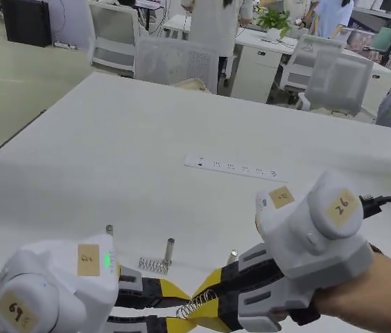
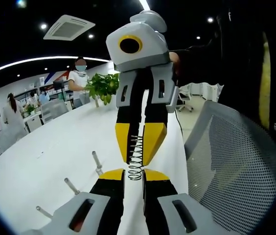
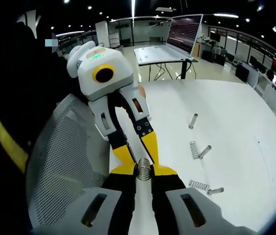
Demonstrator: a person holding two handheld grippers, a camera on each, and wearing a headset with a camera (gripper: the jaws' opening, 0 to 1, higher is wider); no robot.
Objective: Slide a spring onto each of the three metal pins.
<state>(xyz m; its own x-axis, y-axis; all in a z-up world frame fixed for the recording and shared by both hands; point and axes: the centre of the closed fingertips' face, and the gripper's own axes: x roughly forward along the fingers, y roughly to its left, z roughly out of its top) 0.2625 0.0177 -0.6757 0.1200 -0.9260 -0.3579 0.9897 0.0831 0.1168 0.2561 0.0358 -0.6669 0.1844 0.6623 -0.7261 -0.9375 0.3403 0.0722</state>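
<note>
A thin steel spring (image 1: 195,304) hangs just above the near table edge, held at both ends. My left gripper (image 1: 178,313) is shut on one end and my right gripper (image 1: 208,298) is shut on the other, yellow tips almost touching. In the left gripper view the spring (image 2: 135,159) runs from my own jaws up into the right gripper's. The right gripper view shows its coil (image 3: 144,169) end-on. Three metal pins (image 1: 109,229) (image 1: 169,250) (image 1: 232,257) stand upright on the white table. One loose spring (image 1: 152,264) lies beside the middle pin; a second spring (image 3: 193,149) rests on the table.
A white power strip (image 1: 231,166) lies across the middle of the table (image 1: 112,152). Mesh office chairs (image 1: 175,62) stand along the far edge, and a mesh chair back (image 2: 236,161) is close behind the grippers. People stand at desks in the background.
</note>
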